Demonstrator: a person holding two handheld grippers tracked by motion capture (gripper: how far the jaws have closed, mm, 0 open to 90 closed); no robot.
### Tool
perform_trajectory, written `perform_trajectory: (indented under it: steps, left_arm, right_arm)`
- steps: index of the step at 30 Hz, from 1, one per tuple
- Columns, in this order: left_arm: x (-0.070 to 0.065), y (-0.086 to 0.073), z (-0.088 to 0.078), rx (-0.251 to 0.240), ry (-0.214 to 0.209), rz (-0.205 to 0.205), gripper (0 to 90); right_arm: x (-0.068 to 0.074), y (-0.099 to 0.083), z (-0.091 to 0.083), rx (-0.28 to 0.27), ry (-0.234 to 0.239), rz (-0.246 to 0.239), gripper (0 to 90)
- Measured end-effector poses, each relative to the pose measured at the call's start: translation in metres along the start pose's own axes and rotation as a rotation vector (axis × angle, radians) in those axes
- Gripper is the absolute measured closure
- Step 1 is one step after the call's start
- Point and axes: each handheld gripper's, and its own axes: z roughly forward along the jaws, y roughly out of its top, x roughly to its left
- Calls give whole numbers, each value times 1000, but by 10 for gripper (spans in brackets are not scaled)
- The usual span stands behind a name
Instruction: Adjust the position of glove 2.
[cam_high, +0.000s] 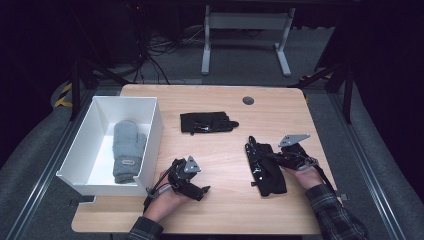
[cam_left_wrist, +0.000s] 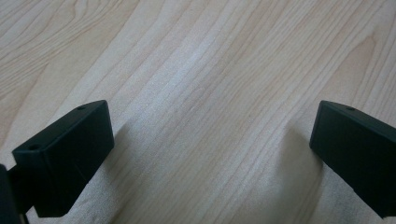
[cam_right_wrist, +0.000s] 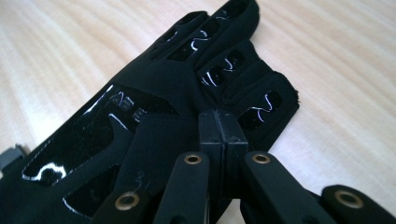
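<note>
A black glove (cam_high: 265, 170) with glossy print lies on the wooden table (cam_high: 225, 210) at the right, fingers pointing away. My right gripper (cam_high: 274, 157) sits on its edge; in the right gripper view its jaws (cam_right_wrist: 218, 126) are pressed together over the glove (cam_right_wrist: 154, 93) beside the little finger, pinching the fabric. A second black glove (cam_high: 207, 122) lies flat farther back at the table's middle. My left gripper (cam_high: 202, 191) rests low near the front, its jaws (cam_left_wrist: 212, 154) standing wide apart over bare wood with nothing between them.
A white box (cam_high: 156, 135) stands at the table's left side with a grey mitten (cam_high: 127, 150) lying inside. A round grommet (cam_high: 248, 100) is set in the far edge. Beyond the table are a desk frame and cables on the floor.
</note>
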Motion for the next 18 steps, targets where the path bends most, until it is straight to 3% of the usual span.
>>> perform_trajectory:
  steps: [16,17,18]
  left_arm:
    - [0,0,0,1,0,0,2]
    - [0,0,0,0,0,-1,4]
    - [0,0,0,0,0,0,4]
  right_arm:
    - [51,-15,-13,18,84,-92,900]
    - [51,-15,-14,15,89,-94,890]
    - [51,-15,-15,5,88,-97,824]
